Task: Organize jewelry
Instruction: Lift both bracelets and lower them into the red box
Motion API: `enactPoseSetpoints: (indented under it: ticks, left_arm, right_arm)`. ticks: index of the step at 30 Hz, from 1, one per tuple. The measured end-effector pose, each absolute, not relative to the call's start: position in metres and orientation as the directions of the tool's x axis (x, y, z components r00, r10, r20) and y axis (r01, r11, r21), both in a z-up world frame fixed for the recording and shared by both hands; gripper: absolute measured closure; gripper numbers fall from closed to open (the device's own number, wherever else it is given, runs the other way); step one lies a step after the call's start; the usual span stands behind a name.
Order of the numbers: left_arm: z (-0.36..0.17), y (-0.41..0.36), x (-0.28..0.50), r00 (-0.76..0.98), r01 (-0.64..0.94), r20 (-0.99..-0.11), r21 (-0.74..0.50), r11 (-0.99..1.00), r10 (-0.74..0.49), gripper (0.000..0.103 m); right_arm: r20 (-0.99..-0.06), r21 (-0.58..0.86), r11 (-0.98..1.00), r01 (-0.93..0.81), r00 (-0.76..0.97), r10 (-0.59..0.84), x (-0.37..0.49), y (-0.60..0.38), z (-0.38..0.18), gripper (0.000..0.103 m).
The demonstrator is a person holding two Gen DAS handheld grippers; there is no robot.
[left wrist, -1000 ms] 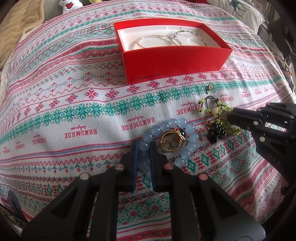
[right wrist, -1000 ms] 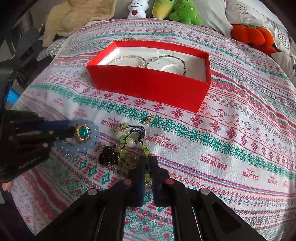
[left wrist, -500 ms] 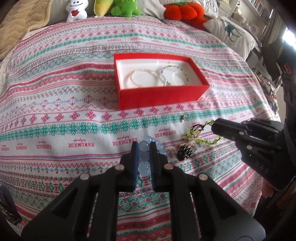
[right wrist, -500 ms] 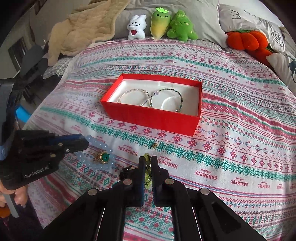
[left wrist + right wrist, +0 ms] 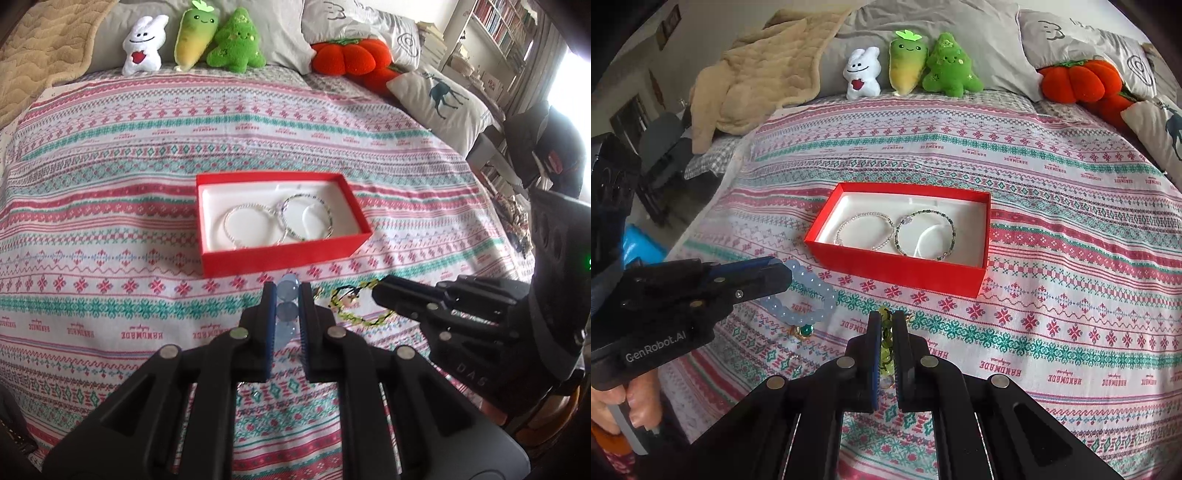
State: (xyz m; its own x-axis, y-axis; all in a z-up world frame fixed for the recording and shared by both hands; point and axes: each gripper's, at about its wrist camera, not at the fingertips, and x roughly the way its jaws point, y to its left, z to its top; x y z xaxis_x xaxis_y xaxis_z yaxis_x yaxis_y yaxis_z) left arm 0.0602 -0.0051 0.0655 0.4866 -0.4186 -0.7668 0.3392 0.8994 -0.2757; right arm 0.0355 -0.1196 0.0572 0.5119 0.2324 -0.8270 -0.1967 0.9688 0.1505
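Note:
My left gripper (image 5: 287, 295) is shut on a pale blue bead bracelet (image 5: 286, 310), held above the bedspread in front of the red box (image 5: 284, 258); the bracelet (image 5: 812, 295) hangs from that gripper (image 5: 783, 275) in the right wrist view. My right gripper (image 5: 886, 325) is shut on a green bead bracelet (image 5: 885, 345); in the left wrist view it (image 5: 356, 308) dangles from the right gripper (image 5: 380, 291). The red box (image 5: 897, 267) holds two thin bracelets (image 5: 864, 230) on a white liner. A gold ring with a green stone (image 5: 804, 329) lies on the cloth.
The patterned bedspread (image 5: 110, 221) covers the bed. Plush toys (image 5: 908, 66), an orange pumpkin cushion (image 5: 1078, 81), pillows (image 5: 439, 96) and a beige blanket (image 5: 757, 74) line the far edge. A small gold piece (image 5: 908, 318) lies near the box front.
Both grippers have lifted up and back from the cloth, each carrying its bracelet. The ring and a dark bead piece stayed on the bedspread.

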Motion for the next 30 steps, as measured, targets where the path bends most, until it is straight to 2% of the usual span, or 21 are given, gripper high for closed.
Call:
enactPoseSetpoints:
  ticks: [10, 19, 22, 30]
  left_arm:
    - [0.086, -0.029, 0.081, 0.527, 0.349, -0.708, -0.324, 0.879, -0.47, 0.09]
    - [0.081, -0.038, 0.119, 0.523, 0.326, -0.648, -0.449, 0.832, -0.554, 0.09]
    - [0.067, -0.036, 0.132, 0.509, 0.295, -0.661, -0.467, 0.834, -0.551, 0.09]
    - [0.041, -0.016, 0.149, 0.495, 0.216, -0.733, -0.416, 0.883, -0.467, 0.09]
  right_arm:
    - [-0.813, 0.177, 0.974, -0.144, 0.535, 0.227, 0.047, -0.142, 0.068, 0.097]
    - [-0.799, 0.187, 0.976, -0.114, 0.56, 0.219, 0.056, -0.154, 0.075, 0.097]
    - [-0.792, 0.193, 0.976, -0.102, 0.571, 0.216, 0.061, -0.16, 0.077, 0.097]
    - [-0.772, 0.217, 0.973, -0.083, 0.595, 0.222, 0.081, -0.168, 0.082, 0.097]
